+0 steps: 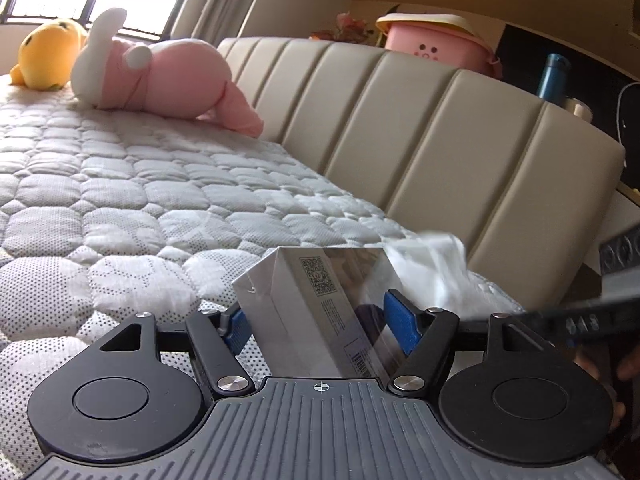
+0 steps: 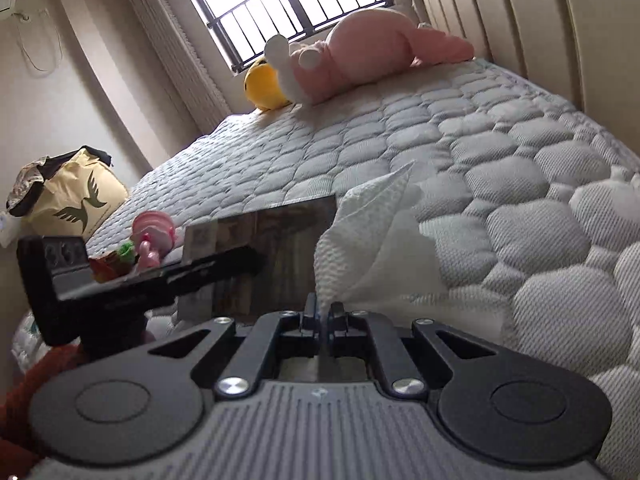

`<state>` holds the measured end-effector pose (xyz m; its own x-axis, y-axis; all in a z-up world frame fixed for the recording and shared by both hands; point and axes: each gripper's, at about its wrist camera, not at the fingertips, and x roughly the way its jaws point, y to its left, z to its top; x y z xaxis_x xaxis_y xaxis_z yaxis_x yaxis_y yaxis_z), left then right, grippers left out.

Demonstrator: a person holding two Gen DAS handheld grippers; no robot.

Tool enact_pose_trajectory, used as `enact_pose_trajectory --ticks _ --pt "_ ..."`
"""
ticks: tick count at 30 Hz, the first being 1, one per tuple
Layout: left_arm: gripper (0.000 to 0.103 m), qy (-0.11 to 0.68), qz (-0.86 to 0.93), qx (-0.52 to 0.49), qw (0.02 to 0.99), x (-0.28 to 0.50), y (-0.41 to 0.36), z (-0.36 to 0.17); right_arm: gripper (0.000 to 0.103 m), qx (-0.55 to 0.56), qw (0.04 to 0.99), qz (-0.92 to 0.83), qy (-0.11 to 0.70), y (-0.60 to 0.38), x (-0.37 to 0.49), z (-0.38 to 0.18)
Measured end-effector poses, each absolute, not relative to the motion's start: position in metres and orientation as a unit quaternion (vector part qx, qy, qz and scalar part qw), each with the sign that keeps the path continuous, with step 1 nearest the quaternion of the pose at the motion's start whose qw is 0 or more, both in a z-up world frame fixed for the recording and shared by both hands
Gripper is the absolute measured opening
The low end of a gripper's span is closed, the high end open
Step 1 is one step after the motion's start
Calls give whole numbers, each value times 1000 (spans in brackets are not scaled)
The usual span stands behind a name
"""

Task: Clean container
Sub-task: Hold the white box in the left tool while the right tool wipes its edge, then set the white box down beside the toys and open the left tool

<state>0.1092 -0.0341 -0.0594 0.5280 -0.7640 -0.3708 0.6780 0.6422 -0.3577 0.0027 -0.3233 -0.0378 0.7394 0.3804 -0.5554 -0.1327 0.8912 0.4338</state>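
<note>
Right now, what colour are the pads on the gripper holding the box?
Blue. The left gripper pads clamping the silver box show best in the left wrist view.

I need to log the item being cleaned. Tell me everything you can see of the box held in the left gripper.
The box is a glossy, silvery rectangular carton, seemingly film-wrapped, with a QR code, small print and a barcode. It is tilted, clamped between the left gripper's blue pads, above the quilted mattress. A white paper towel, pinched in the right gripper, lies against its far side.
</note>
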Motion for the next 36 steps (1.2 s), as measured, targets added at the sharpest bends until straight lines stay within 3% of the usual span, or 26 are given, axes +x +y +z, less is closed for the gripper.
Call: enact_pose_trajectory --ticks 6,14,18,26,30,36 --pt "74 250 -380 -84 887 111 -23 -53 5 176 909 139 351 -294 35 -54" --pt "75 220 -269 4 938 110 14 -40 6 148 908 174 351 -235 117 -49" --pt "87 205 -220 -8 954 114 52 -33 6 108 916 176 345 -202 141 -48" --pt "94 75 -59 -25 995 97 155 13 5 85 926 147 338 -209 127 -47" --pt "94 120 50 -62 990 121 211 8 5 87 931 116 336 -228 124 -42" --pt "95 246 51 -184 950 164 258 -39 6 79 932 100 338 -240 122 -40"
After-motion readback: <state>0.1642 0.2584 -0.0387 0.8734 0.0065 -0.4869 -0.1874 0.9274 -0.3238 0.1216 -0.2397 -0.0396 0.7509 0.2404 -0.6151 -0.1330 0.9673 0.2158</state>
